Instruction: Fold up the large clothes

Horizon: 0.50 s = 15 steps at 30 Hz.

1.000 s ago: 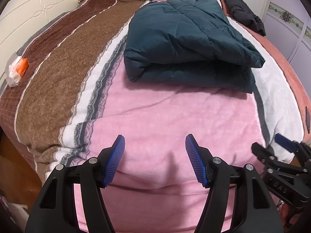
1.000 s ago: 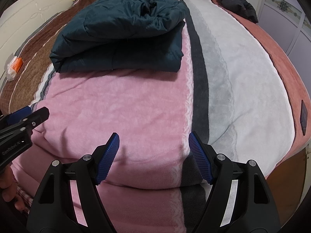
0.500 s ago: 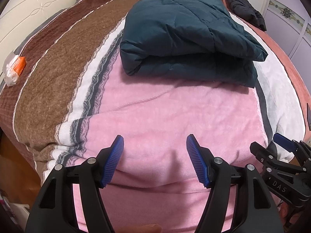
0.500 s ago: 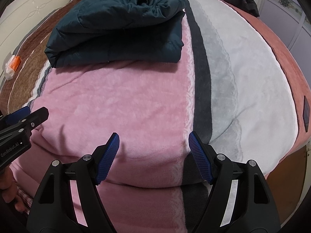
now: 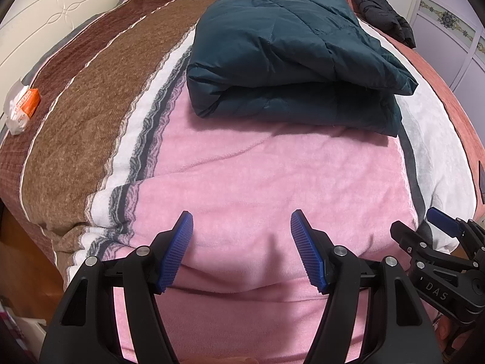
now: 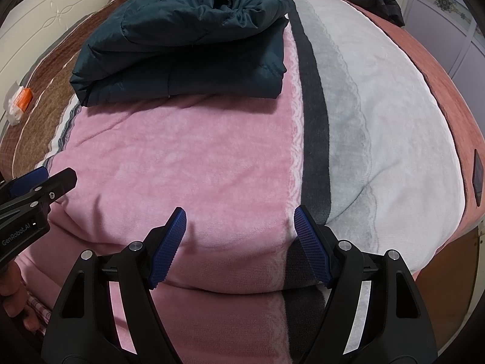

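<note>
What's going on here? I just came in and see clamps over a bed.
A person holds a claw in each hand above the foot of a striped blanket. The left claw and right claw are both open and hold nothing. A dark teal padded jacket lies folded on the bed beyond them, untouched. A black garment sits unfolded near the far right corner.

Left hand-held gripper (image 5: pixel 241 230) and right hand-held gripper (image 6: pixel 239 227) gape, seemingly empty
</note>
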Available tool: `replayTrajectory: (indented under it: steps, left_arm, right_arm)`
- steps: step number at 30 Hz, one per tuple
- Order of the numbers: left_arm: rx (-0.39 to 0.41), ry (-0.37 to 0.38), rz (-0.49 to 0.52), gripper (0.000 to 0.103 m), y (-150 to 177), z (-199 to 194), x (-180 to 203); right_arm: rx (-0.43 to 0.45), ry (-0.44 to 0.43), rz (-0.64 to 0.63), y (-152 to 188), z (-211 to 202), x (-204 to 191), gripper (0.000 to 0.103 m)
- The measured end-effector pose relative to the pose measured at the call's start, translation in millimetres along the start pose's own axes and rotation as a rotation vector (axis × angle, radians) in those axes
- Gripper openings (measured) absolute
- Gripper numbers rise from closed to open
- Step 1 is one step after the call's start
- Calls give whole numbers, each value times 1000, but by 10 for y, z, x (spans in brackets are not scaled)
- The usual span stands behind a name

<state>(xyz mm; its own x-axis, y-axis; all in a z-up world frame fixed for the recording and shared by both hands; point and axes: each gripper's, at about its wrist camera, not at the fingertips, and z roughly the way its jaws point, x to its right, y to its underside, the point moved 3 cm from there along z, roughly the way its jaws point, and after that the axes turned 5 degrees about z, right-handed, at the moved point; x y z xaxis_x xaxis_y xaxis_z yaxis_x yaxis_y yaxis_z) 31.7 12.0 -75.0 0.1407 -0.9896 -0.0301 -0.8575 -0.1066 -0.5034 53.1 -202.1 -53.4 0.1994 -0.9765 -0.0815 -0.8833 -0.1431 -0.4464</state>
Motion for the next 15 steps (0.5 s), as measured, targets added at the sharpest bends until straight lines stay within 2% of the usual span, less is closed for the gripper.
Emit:
replayTrajectory:
  steps: [6,9,11,15]
  left_arm:
    - [1,0,0,66,1,-2,-1]
    - [16,-2,-6,72,-7,-30,-10]
    - [20,-2,-6,72,-16,-42,-13]
    - [1,-4,1,72,-10,-13,-8]
  right_arm:
    - [0,0,0,3,-8,-6,73]
    - [0,1,1,2,-6,-7,73]
    - [-1,1,1,5,-4,-9,73]
    - [1,1,-2,-3,-15,-20,73]
